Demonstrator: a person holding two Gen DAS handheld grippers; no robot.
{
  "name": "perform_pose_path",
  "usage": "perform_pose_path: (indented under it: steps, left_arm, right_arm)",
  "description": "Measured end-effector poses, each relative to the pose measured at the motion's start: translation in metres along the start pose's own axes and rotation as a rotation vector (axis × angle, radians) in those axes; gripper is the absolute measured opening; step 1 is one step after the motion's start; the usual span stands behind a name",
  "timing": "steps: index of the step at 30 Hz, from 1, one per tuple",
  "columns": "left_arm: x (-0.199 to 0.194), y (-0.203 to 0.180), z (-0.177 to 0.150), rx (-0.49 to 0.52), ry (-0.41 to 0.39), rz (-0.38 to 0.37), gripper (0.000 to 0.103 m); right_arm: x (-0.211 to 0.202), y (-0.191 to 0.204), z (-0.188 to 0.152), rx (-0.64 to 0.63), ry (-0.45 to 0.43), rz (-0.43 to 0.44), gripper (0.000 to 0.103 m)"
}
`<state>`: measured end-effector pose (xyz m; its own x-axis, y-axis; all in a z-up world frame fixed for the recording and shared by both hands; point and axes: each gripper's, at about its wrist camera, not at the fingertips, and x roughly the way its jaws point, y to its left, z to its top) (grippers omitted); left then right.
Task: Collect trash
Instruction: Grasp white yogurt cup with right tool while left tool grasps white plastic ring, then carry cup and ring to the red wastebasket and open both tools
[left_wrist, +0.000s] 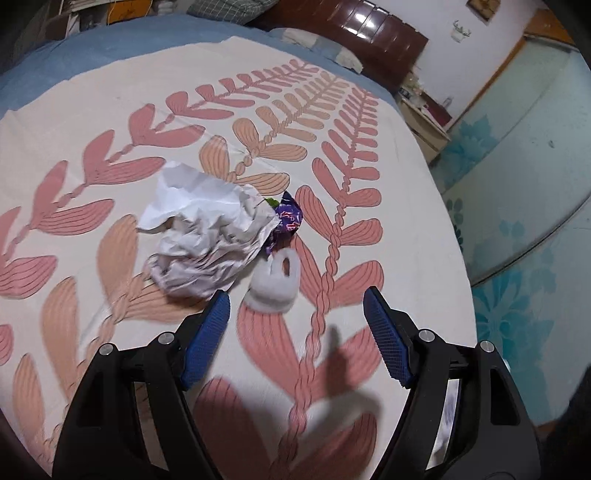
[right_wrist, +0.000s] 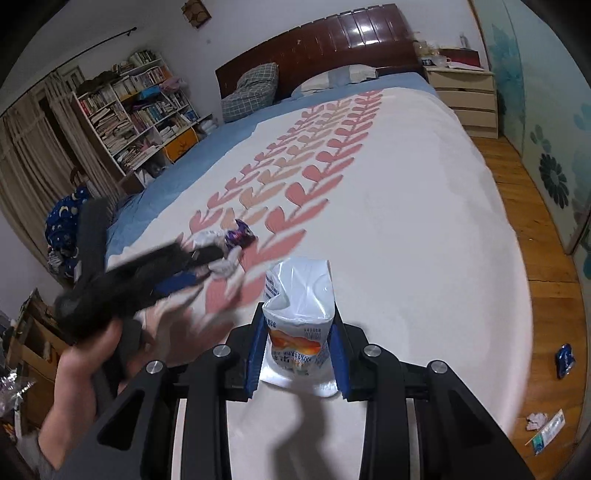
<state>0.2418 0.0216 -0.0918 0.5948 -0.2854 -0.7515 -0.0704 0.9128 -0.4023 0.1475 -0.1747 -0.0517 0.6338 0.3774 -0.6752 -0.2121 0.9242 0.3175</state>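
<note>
The right tool is pinching a white juice pouch between its blue pads, holding it above the bed. The left tool is spread wide and is hanging just behind a small white tissue wad; a crumpled paper is lying ahead to its left, with a purple wrapper beyond. The step in hand seems to be picking up the next trash. The left tool needs to go forward and down so the wad sits between its pads, then press together
</note>
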Motion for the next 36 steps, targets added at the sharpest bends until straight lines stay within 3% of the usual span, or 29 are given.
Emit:
perform_pose_path:
  steps: [3, 5, 7, 12, 18, 24, 30, 36]
  left_arm:
    - [0.015, -0.003, 0.002, -0.022, 0.029, 0.026, 0.070]
    - [0.020, -0.002, 0.002, -0.033, 0.039, 0.045, 0.057]
    - [0.023, 0.001, 0.003, -0.049, 0.050, 0.035, 0.034]
    - [0.026, 0.007, 0.002, -0.073, 0.061, 0.019, 0.011]
    - [0.009, -0.005, -0.007, -0.021, 0.035, 0.000, 0.008]
    - [-0.040, -0.026, -0.028, 0.065, -0.028, -0.018, 0.007]
    - [-0.111, -0.070, -0.071, 0.136, -0.087, -0.073, 0.007]
    - [-0.150, -0.158, -0.127, 0.265, -0.063, -0.133, 0.007]
  right_arm:
    - [-0.003, 0.003, -0.008, -0.052, -0.010, -0.018, 0.032]
    - [-0.003, 0.004, -0.012, -0.064, -0.012, -0.020, 0.032]
    - [-0.005, 0.003, -0.014, -0.063, -0.018, -0.022, 0.032]
    - [-0.007, 0.002, -0.016, -0.064, -0.023, -0.019, 0.032]
    - [-0.016, 0.000, -0.016, -0.042, -0.027, -0.018, 0.032]
    - [-0.050, -0.003, -0.011, -0.039, -0.073, -0.011, 0.032]
    - [-0.135, -0.020, -0.006, -0.032, -0.165, 0.015, 0.032]
    - [-0.245, -0.076, -0.015, -0.023, -0.252, -0.068, 0.032]
